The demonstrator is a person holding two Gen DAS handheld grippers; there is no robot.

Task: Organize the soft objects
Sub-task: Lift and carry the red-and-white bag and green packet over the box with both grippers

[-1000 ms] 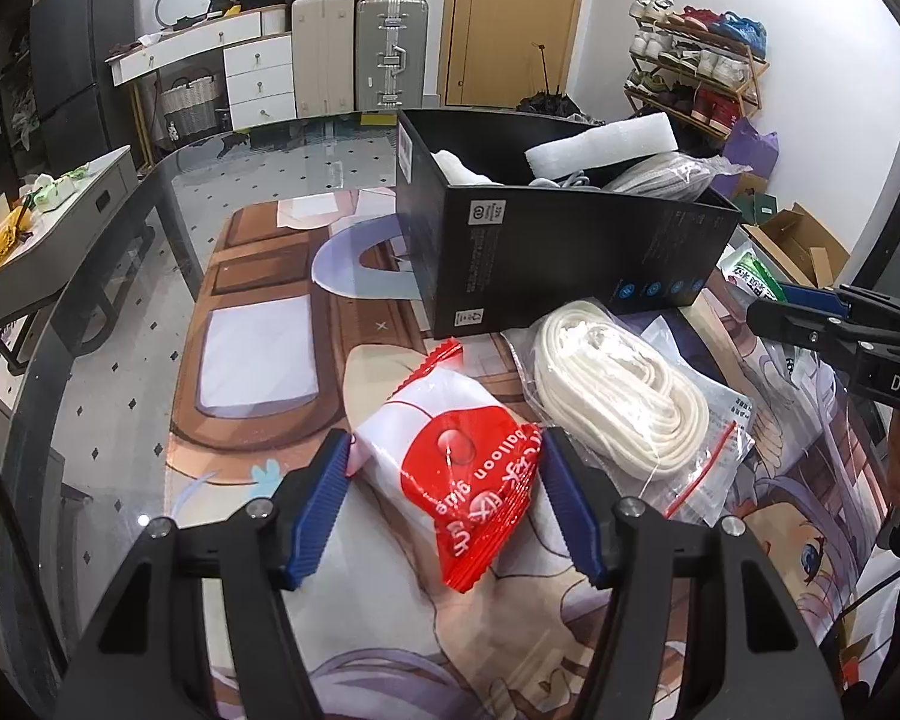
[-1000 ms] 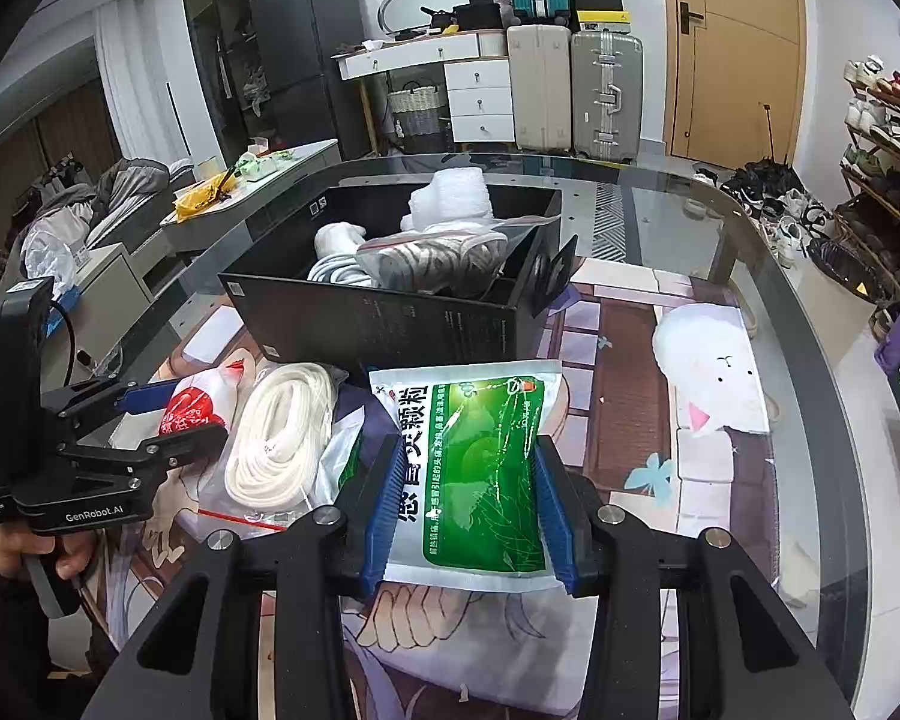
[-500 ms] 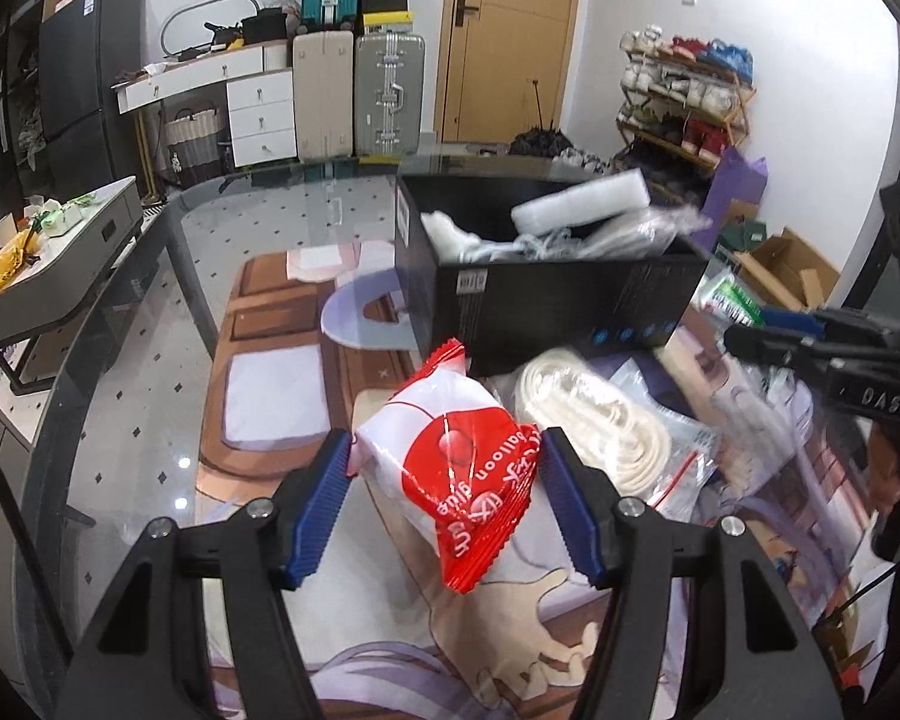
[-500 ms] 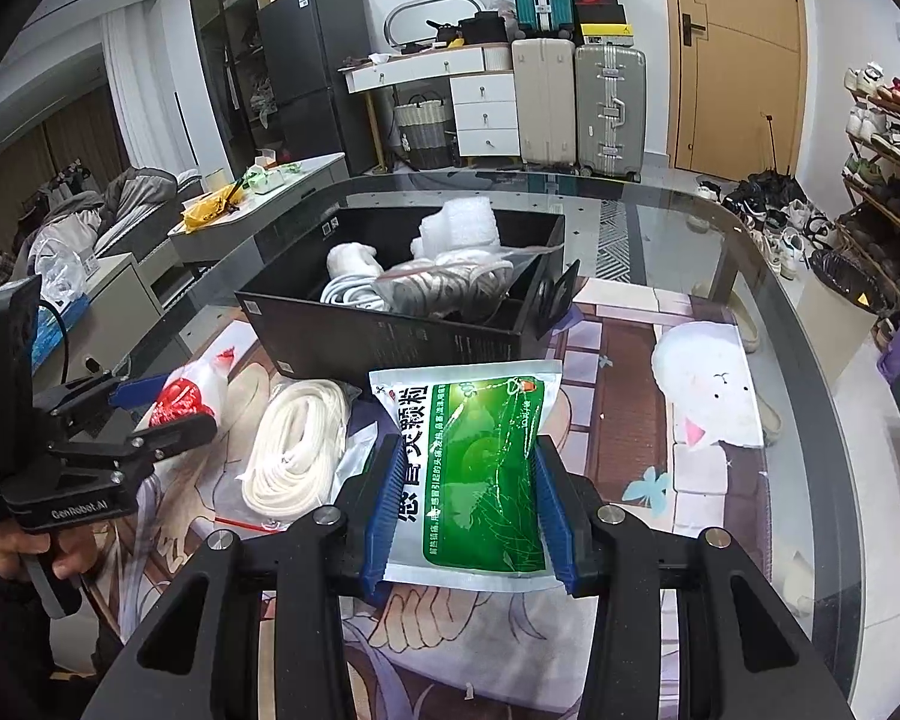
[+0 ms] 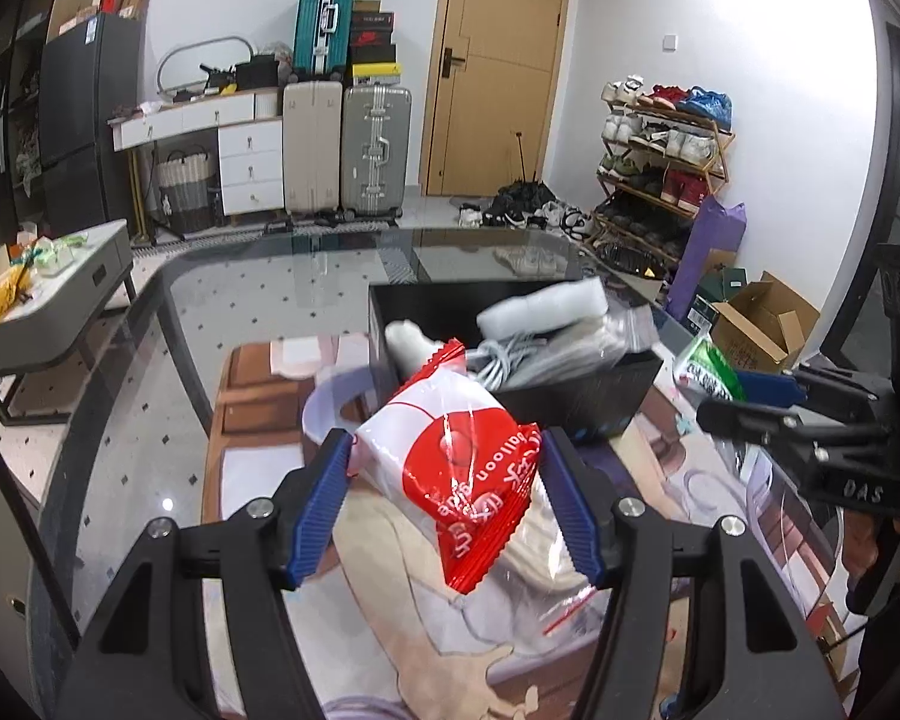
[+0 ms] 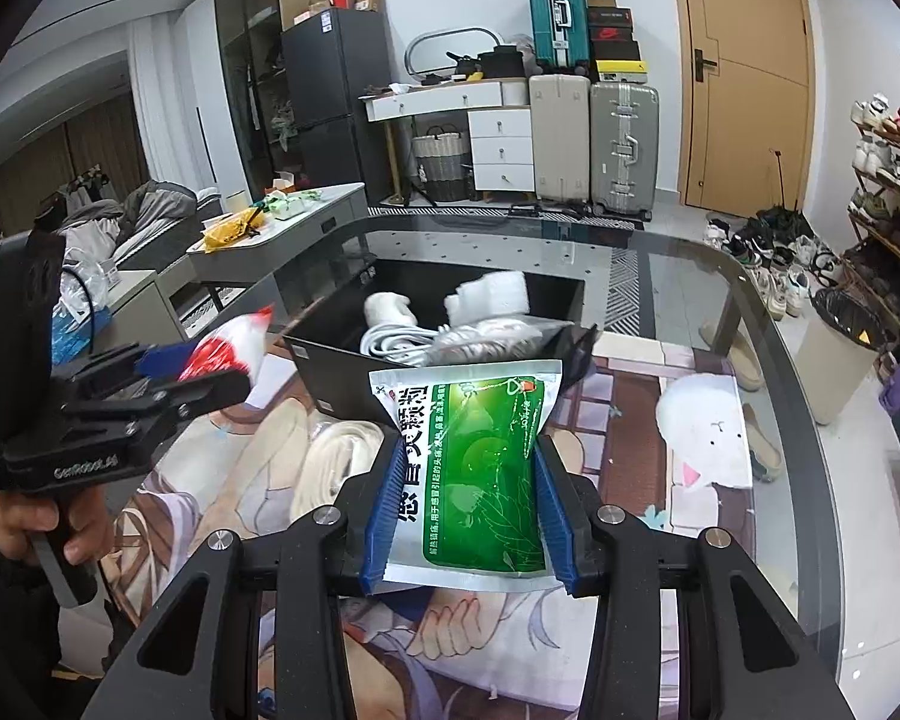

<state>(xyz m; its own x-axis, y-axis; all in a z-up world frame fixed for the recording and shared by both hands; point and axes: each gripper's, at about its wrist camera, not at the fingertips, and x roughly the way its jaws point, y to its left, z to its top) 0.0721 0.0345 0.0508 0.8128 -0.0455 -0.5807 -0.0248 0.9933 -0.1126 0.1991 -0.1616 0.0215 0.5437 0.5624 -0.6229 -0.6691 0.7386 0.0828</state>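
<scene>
Between the blue pads of the left gripper sits the red-and-white packet, pinched at both sides & held clear of the tabletop; the right gripper is clamped the same way on the green pouch, pads pressing its long edges so the foil bows a bit. Both bags hang in the air on the near side of the black box, which already holds a white foam roll, a white cable bundle & some clear-bagged stuff. Below the left one, still on the printed mat, lies the zip bag of white rope, not yet picked. Looks like the carry-to-box step, w/ two items going at once. Risks as I judge them: box is pretty full, so a drop on top of the foam roll could slide off over the rim; both grippers heading for the same opening could bump each other, esp. since they are already near one another in both wrist views; the slick pouches are gripped only by the sides, so a quick swing could let one slip or rotate out. Around it all, the glass table, then suitcases & a shoe rack behind
</scene>
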